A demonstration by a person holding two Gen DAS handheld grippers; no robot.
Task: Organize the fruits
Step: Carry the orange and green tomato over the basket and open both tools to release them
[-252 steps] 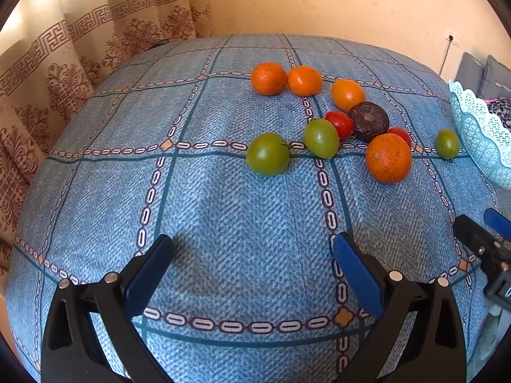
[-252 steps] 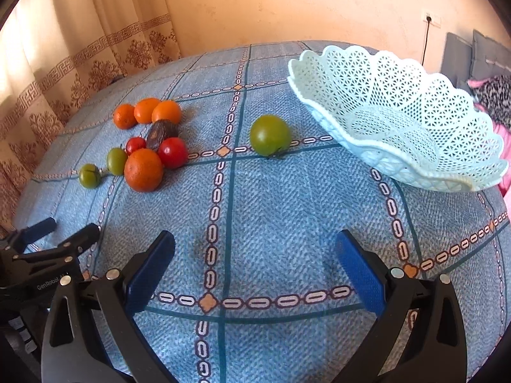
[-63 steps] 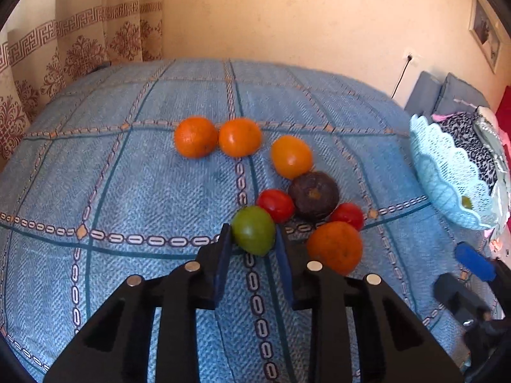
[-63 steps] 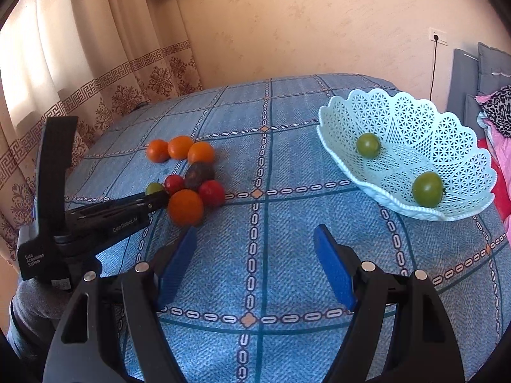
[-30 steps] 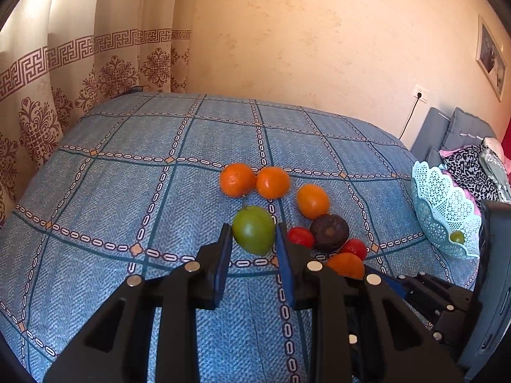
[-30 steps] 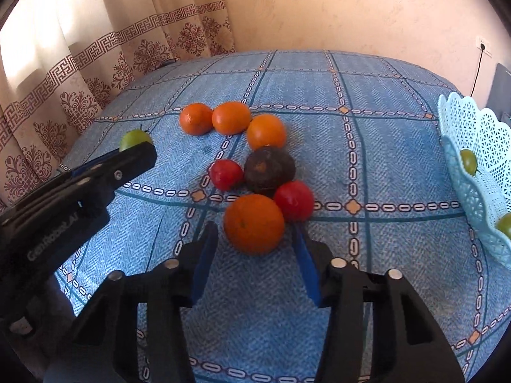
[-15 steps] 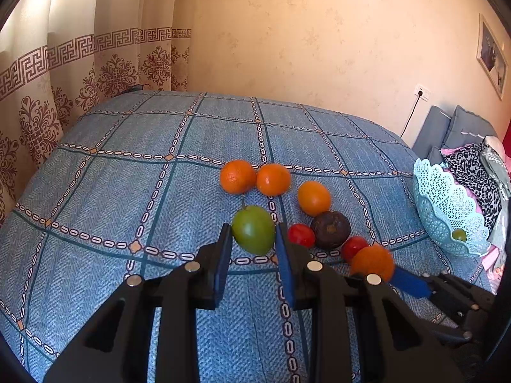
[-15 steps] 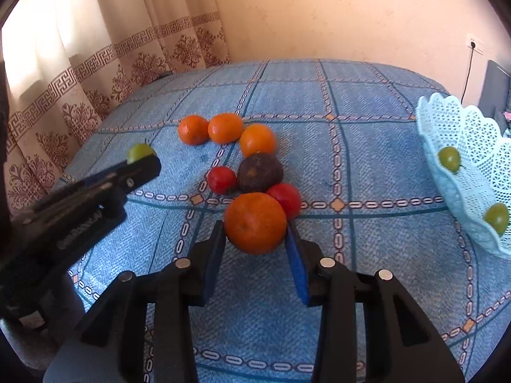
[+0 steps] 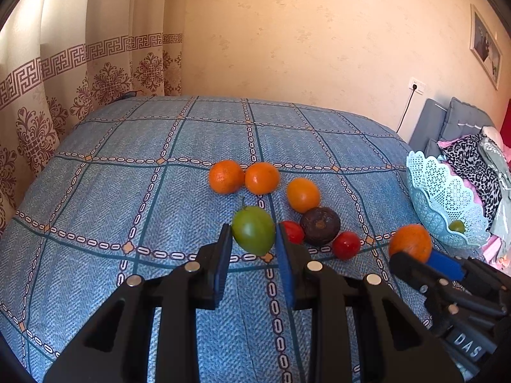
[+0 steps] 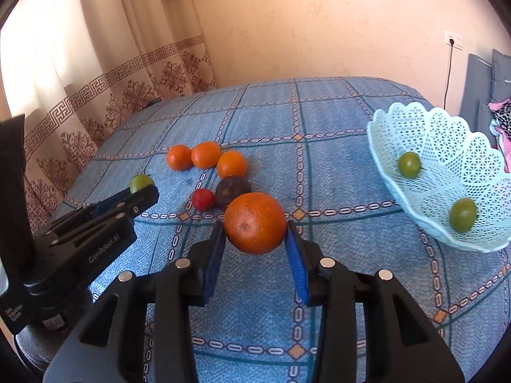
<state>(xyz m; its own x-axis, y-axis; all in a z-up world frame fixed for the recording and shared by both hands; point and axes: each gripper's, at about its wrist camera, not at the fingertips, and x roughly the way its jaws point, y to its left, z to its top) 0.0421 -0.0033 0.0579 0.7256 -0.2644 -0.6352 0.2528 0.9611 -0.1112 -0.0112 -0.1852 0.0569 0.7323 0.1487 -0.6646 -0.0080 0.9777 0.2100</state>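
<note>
Both grippers lift fruit above the blue bedspread (image 9: 127,191).
L view: left gripper (image 9: 252,239) clamps green tomato (image 9: 253,234). R view: right gripper (image 10: 255,236) pinches large orange (image 10: 255,222) w/ jaws tight; basket (image 10: 447,137) near, at right.

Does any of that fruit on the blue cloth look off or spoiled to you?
One does: the dark fruit among the red tomatoes and oranges. It is brownish-black with a dull, blotchy skin, unlike its bright neighbours, so it may be overripe or spoiled, or simply another kind. Nothing looks spilled or broken.
</note>
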